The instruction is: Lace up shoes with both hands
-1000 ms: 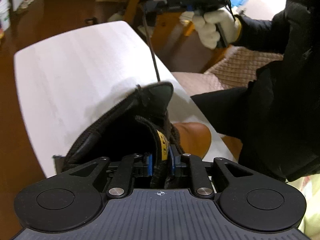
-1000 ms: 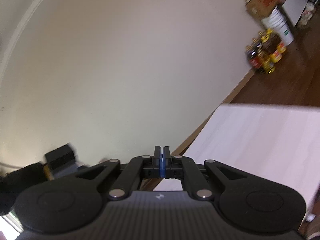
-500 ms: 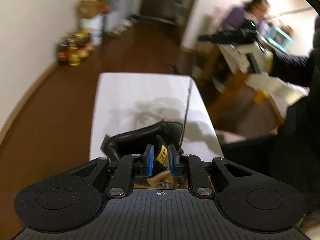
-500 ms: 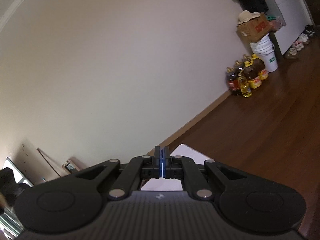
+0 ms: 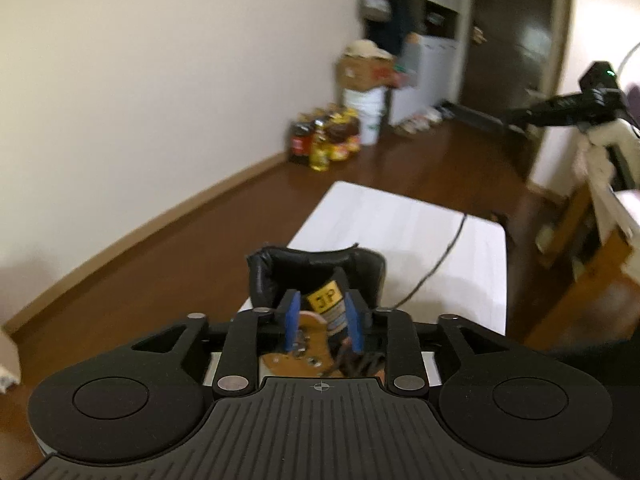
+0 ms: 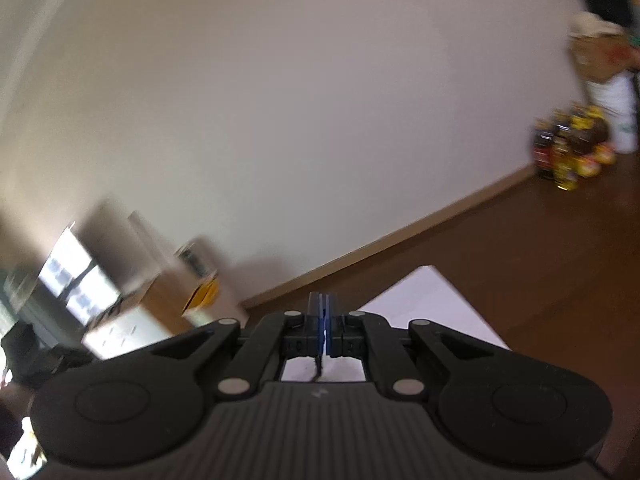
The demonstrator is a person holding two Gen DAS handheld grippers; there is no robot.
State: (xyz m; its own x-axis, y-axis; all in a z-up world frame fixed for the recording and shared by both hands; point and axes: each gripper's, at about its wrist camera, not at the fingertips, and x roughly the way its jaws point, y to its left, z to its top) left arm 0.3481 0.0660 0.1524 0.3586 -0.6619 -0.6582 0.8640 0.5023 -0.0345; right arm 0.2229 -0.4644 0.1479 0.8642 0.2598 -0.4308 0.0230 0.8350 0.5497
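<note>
A black shoe (image 5: 316, 270) stands on the white table (image 5: 400, 220), heel collar facing away from me. Its tongue carries a yellow label (image 5: 325, 300). My left gripper (image 5: 323, 322) is shut on that tongue, a blue pad on each side. A black lace (image 5: 442, 262) runs from the shoe over the table toward the upper right. There, held high by a gloved hand, is my right gripper (image 5: 510, 119). In the right wrist view the right gripper (image 6: 323, 322) is shut on the lace (image 6: 318, 368), which hangs below the pads.
Oil bottles (image 5: 324, 140), a white bucket (image 5: 366, 114) and a cardboard box (image 5: 362, 70) stand by the far wall. Wooden furniture (image 5: 600, 264) is right of the table. The table's corner (image 6: 424, 300) shows below the right gripper, with brown floor around it.
The left view has swung from the person toward the wall and far room, still gripping the tongue. The right gripper stays shut on the lace, and its view has turned.
</note>
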